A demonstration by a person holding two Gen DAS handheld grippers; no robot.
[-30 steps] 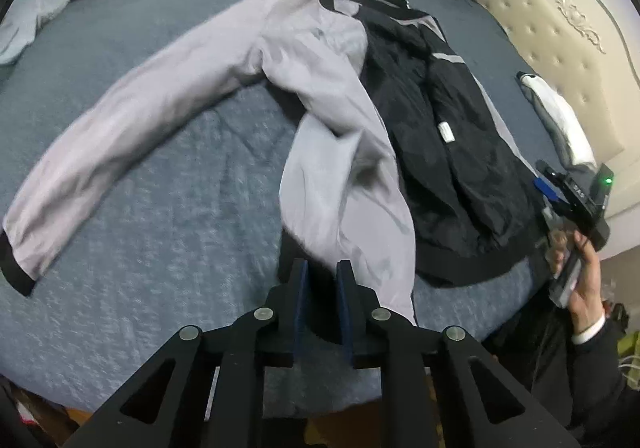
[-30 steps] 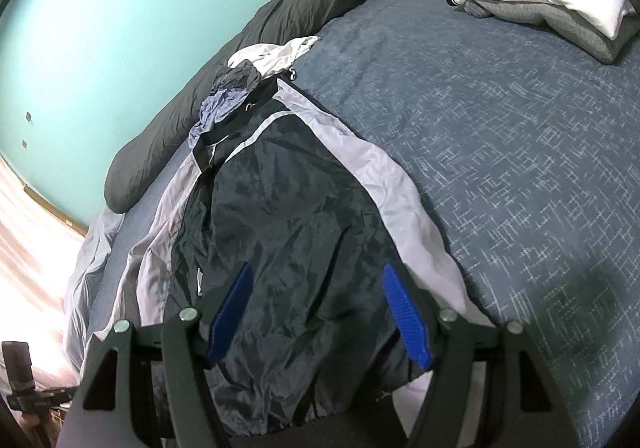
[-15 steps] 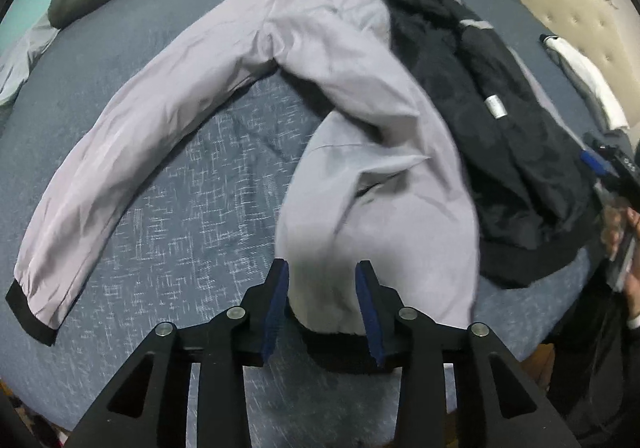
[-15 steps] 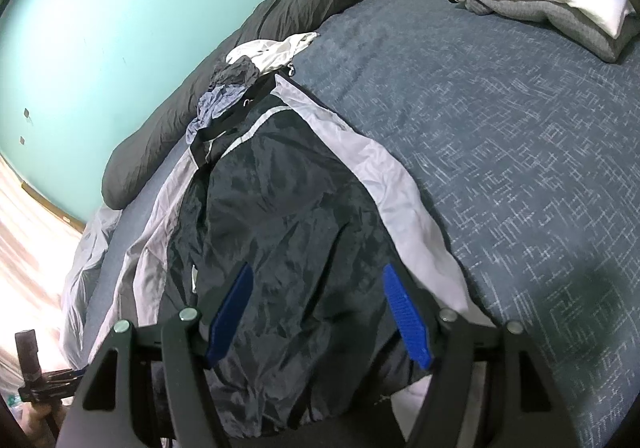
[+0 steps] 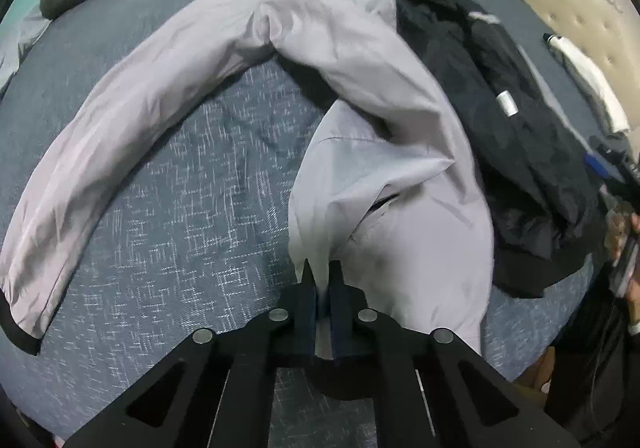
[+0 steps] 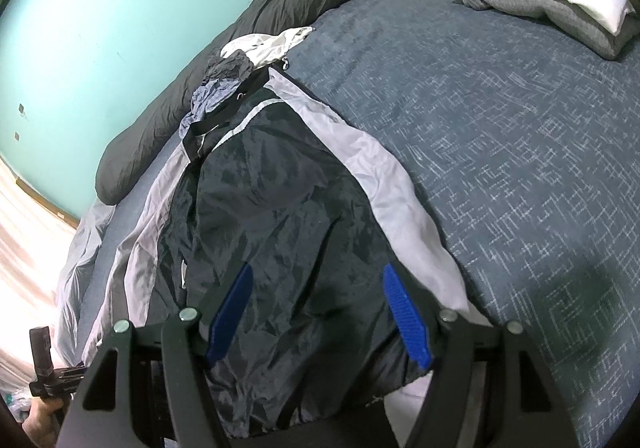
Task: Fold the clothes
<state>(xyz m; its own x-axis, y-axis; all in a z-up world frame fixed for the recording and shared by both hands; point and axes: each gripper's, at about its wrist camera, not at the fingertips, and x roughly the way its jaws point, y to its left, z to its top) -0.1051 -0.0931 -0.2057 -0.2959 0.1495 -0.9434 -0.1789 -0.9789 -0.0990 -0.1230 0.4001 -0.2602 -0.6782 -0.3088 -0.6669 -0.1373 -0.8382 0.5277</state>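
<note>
A grey jacket [image 5: 400, 208] with a black lining [image 5: 500, 108] lies open on the blue bed [image 5: 180, 228]. One long sleeve [image 5: 120, 120] stretches out to the left. My left gripper [image 5: 320, 268] points steeply down at the near hem of the grey front panel; its jaws are closing and pinch that grey fabric between the pads. In the right wrist view my right gripper [image 6: 316, 268] hovers open over the jacket's black lining [image 6: 280, 208], blue pads [image 6: 404, 312] wide apart with nothing gripped.
A dark long pillow [image 6: 240, 40] lies along the teal wall, with loose clothes [image 6: 224, 76] piled at the jacket's collar. Folded white and grey garments [image 6: 560, 0] sit near the padded headboard [image 5: 560, 8]. A person's hand [image 5: 624, 232] holds the other gripper at the bed's right edge.
My left gripper dropped toward the jacket's near hem, spread its jaws around the grey fabric, then closed on it. The right gripper has stayed still and open.
</note>
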